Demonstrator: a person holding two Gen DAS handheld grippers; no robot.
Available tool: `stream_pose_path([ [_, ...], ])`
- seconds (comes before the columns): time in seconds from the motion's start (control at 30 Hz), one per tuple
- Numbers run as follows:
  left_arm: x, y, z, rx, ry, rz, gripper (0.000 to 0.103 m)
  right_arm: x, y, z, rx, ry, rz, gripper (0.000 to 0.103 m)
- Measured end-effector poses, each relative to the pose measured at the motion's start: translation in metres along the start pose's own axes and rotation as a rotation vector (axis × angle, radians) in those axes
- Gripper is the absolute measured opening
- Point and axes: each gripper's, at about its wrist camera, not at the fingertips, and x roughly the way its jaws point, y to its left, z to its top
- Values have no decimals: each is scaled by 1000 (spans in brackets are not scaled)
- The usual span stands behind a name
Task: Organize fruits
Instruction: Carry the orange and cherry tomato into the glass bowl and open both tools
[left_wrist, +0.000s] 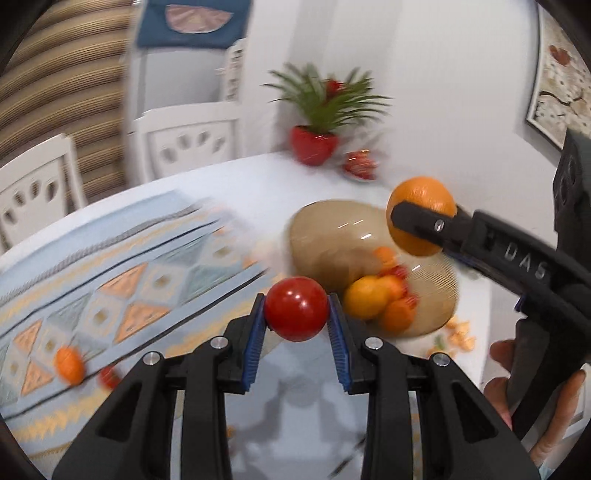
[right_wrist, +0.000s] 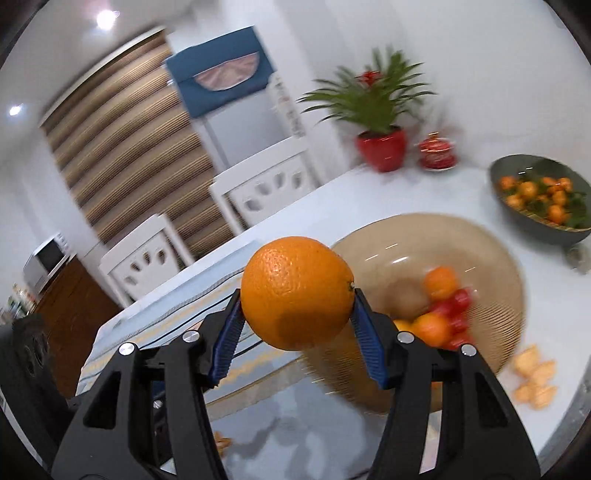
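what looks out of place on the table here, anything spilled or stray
Orange peel scraps lie loose on the white table beside the tan bowl. A small orange fruit and a red one sit stray on the patterned runner.

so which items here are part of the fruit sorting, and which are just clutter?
Job:
- red fruit in left gripper
- orange in right gripper
- tan bowl
- loose fruit on runner

Clutter:
- potted plant
- red lidded jar
- peel scraps
- green bowl

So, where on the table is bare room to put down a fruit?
Bare white table lies between the cloth and the red pot, and in front of the beige bowl toward the grey bowl. Crowded: the beige bowl's near side with fruit, and peels beside it.
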Motion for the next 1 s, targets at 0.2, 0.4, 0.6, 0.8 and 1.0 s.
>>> stream_pose_path([
  [0.2,37,-47,22,41,29,-64,31,-12,-74,25,99,5,-90,59],
  [0.4,72,-74,15,92,72,-39,31,0,-137,16,196,101,-130,59],
  [0.6,96,-60,8,65,113,17,31,24,-147,0,223,170,-117,59],
  [0.8,100,-59,7,72,116,25,31,29,-139,2,181,159,-156,59],
  [1.0,109,-60,5,75,139,29,32,38,-144,-5,209,192,-144,59],
])
